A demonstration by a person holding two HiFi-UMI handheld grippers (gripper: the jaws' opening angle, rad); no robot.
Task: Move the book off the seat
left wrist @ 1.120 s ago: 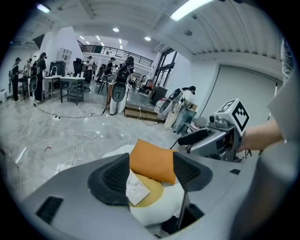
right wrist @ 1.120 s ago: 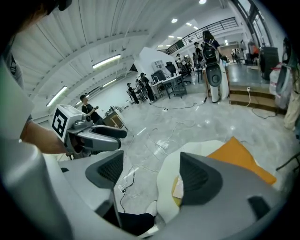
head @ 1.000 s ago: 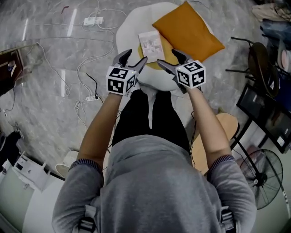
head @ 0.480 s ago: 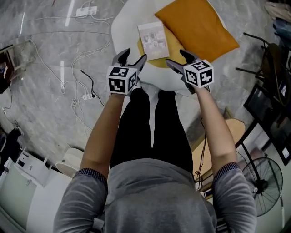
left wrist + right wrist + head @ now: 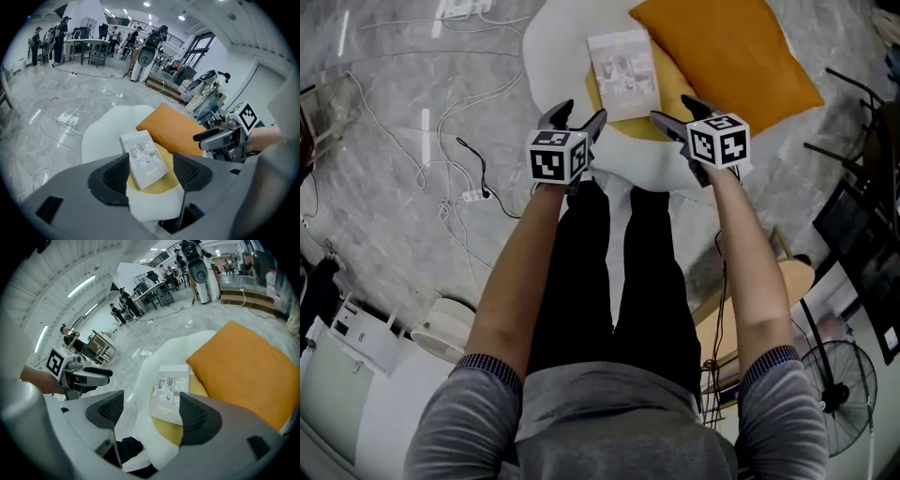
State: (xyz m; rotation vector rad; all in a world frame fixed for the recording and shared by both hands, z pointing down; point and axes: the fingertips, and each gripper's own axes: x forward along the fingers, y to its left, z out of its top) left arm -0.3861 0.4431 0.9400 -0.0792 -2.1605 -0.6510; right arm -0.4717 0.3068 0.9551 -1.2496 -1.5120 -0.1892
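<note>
A thin pale book (image 5: 623,70) lies flat on the yellow seat pad (image 5: 661,122) of a white round chair (image 5: 551,47), its far edge beside an orange cushion (image 5: 731,52). My left gripper (image 5: 581,114) and right gripper (image 5: 673,111) hover side by side over the chair's front edge, just short of the book, both open and empty. In the left gripper view the book (image 5: 144,158) shows between the jaws of the left gripper (image 5: 150,171), with the right gripper (image 5: 220,137) off to the side. In the right gripper view the book (image 5: 171,392) lies ahead of the right gripper (image 5: 152,411).
Cables and a power strip (image 5: 469,197) trail over the marble floor to the left. A wooden stool (image 5: 787,281), a floor fan (image 5: 839,394) and a dark rack (image 5: 862,234) stand to the right. The person's legs are against the chair's front.
The head view has shifted so that the chair sits higher in frame. Both grippers stay open near the chair's front edge, slightly farther apart. The book has not moved on the seat.
</note>
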